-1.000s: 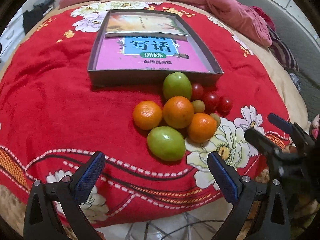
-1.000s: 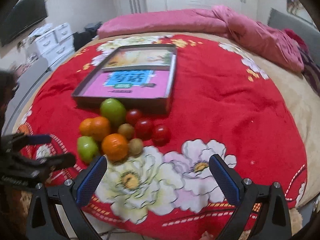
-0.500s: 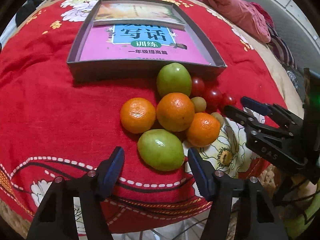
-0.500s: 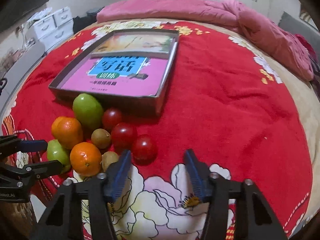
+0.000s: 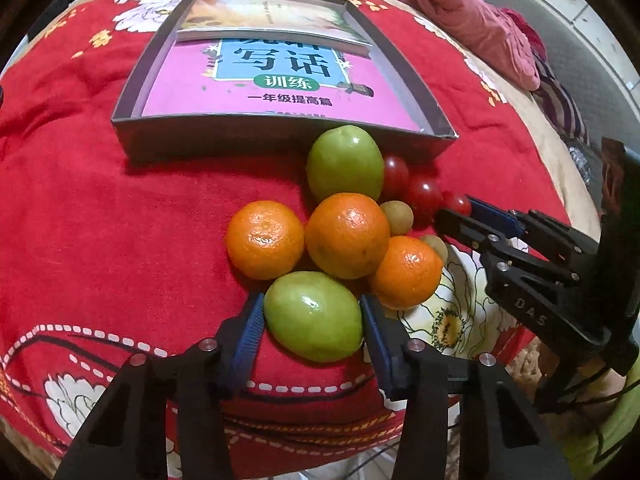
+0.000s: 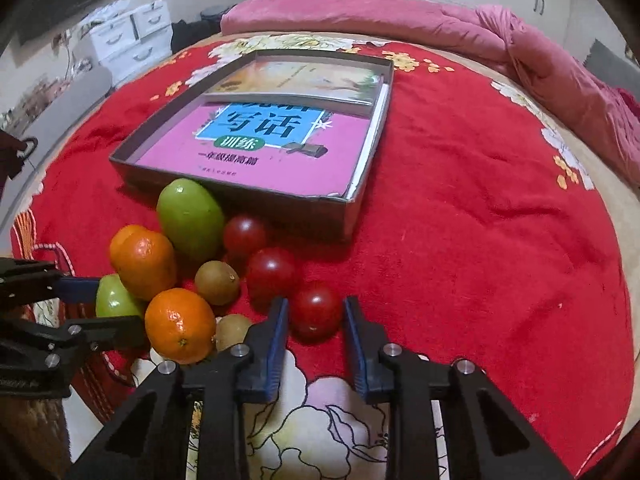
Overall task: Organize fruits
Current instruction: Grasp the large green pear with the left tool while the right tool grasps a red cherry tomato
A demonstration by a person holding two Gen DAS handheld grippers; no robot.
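Both claws pointed steeply down at the fruit pile on the red bedspread, near the shallow box. The left claw had just closed on the near green fruit. The right claw had just closed around the nearest red tomato.

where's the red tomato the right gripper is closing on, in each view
Left wrist view: the red tomato is at the right, mostly hidden behind the tip of the right gripper.
Right wrist view: it sits low in the centre, between the blue pads, which have just been closing on it.
Shared landmark: the grey box holding the pink book, behind the fruit pile in both.
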